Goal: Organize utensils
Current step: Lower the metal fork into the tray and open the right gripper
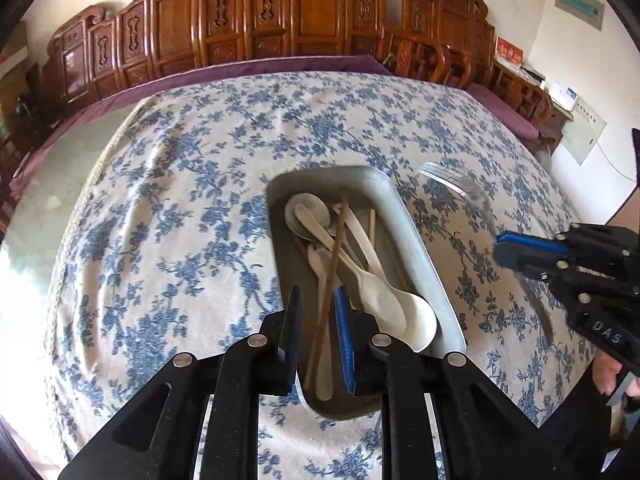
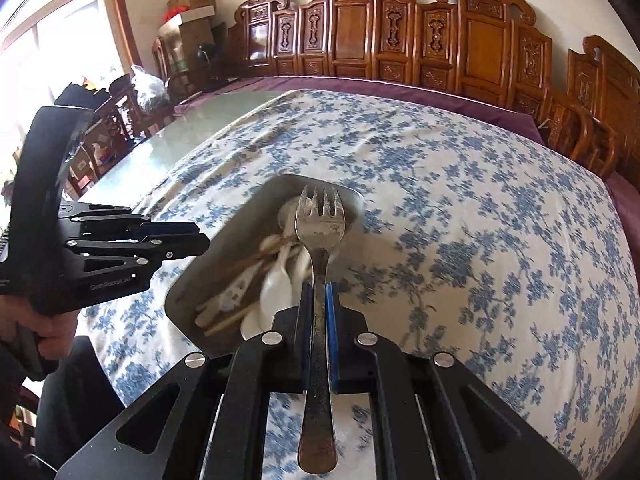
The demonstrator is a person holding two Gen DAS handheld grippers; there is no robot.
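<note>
A metal tray (image 1: 416, 256) on the flowered tablecloth holds several white plastic spoons (image 1: 384, 296) and a brown chopstick (image 1: 334, 256). My left gripper (image 1: 320, 300) hovers open over the tray's near end, with the chopstick lying between its jaws, untouched. My right gripper (image 2: 319, 292) is shut on a metal fork (image 2: 320, 224), tines forward, held above the tray (image 2: 188, 284). In the left wrist view the right gripper (image 1: 500, 248) is at the right, and the blurred fork (image 1: 460, 188) sticks out past the tray's right rim.
The table has a blue-flowered cloth (image 1: 160, 208), with bare glass tabletop (image 2: 176, 140) at the left. Carved wooden chairs (image 1: 256, 20) line the far side. The left gripper (image 2: 200, 240) shows in the right wrist view, left of the tray.
</note>
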